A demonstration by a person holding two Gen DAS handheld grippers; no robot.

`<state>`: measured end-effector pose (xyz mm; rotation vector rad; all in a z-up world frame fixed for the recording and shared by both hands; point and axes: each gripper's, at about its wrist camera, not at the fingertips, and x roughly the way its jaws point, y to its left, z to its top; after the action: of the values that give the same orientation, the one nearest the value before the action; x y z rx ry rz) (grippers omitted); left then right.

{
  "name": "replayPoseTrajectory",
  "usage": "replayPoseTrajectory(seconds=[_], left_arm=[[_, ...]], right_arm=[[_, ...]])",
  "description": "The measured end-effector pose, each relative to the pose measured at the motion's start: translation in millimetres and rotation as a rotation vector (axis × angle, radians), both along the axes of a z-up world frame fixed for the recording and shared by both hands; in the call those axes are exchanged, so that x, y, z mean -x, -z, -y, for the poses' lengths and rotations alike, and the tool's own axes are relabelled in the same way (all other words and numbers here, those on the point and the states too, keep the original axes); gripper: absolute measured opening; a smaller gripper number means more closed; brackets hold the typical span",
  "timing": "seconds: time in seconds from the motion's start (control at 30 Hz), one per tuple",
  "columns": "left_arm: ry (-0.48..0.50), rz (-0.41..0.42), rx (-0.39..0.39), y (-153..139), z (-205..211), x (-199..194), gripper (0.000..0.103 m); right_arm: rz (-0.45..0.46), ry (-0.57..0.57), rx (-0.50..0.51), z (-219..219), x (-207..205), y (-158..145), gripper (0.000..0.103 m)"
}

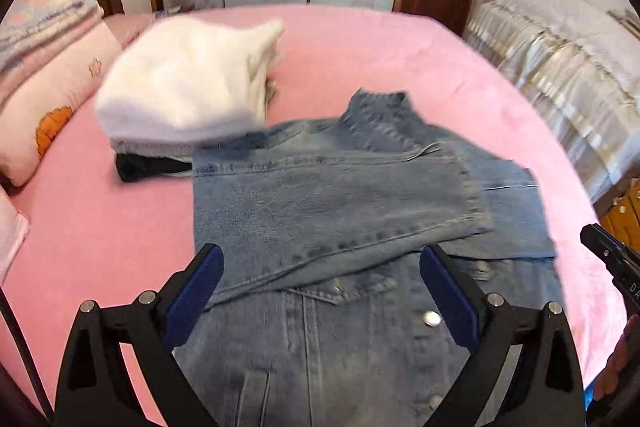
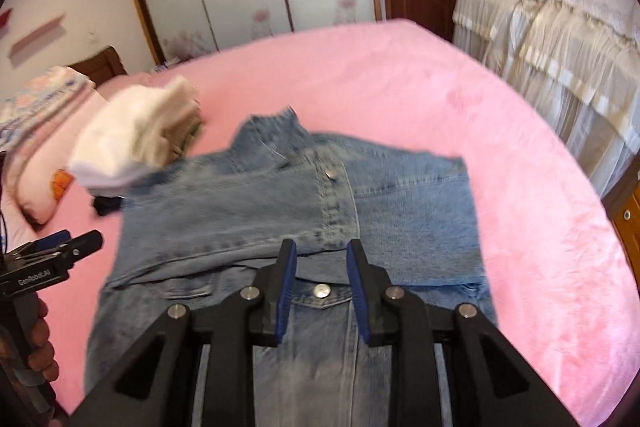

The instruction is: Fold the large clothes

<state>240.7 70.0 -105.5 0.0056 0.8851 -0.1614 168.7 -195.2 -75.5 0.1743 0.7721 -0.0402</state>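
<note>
A blue denim jacket (image 1: 340, 195) lies flat on the pink bed, both sleeves folded across its chest, collar at the far end; it also shows in the right wrist view (image 2: 304, 203). My left gripper (image 1: 320, 259) is open wide and empty, just above the jacket's lower chest. My right gripper (image 2: 322, 247) is partly open with a narrow gap, empty, above the jacket's front placket near a metal button (image 2: 322, 291). Each gripper shows at the edge of the other's view: the right one (image 1: 612, 259), the left one (image 2: 60, 251).
A stack of folded clothes (image 1: 180, 91), white on top, sits left of the jacket's collar. Pillows (image 1: 44, 75) lie at the left bed edge. The pink bedsheet (image 1: 400, 51) spreads beyond. A cloth-covered piece of furniture (image 2: 560, 27) stands right of the bed.
</note>
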Motion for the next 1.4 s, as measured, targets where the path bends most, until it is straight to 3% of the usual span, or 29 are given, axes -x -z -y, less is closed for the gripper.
replayPoseTrajectory(seconds=[0.13,0.4,0.6,0.77,1.17,1.3,1.4], left_arm=[[0.018,0.061,-0.017,-37,6,40,0.098],[0.004,0.150,-0.020,-100,3,120,0.098],[-0.005,0.169,0.010,-111,-10,167,0.098],[-0.012,0.130,-0.006,-83,-27,199,0.098],[-0.089,-0.113,-0.034,68,-110,223,0.098],[-0.105,-0.198,-0.004,105,-136,219,0.098],[-0.142,-0.260,0.080,129,-155,213,0.098]], right_arm=[[0.055,-0.004,0.003,-5,38,-30,0.039],[0.140,-0.002,0.004,-6,107,-71,0.045],[0.189,-0.026,0.027,-10,152,-79,0.054],[0.167,-0.054,0.055,-9,177,-56,0.056],[-0.024,-0.023,0.088,35,217,52,0.056],[-0.105,0.008,0.070,55,223,85,0.057],[-0.158,0.051,0.045,73,226,106,0.056]])
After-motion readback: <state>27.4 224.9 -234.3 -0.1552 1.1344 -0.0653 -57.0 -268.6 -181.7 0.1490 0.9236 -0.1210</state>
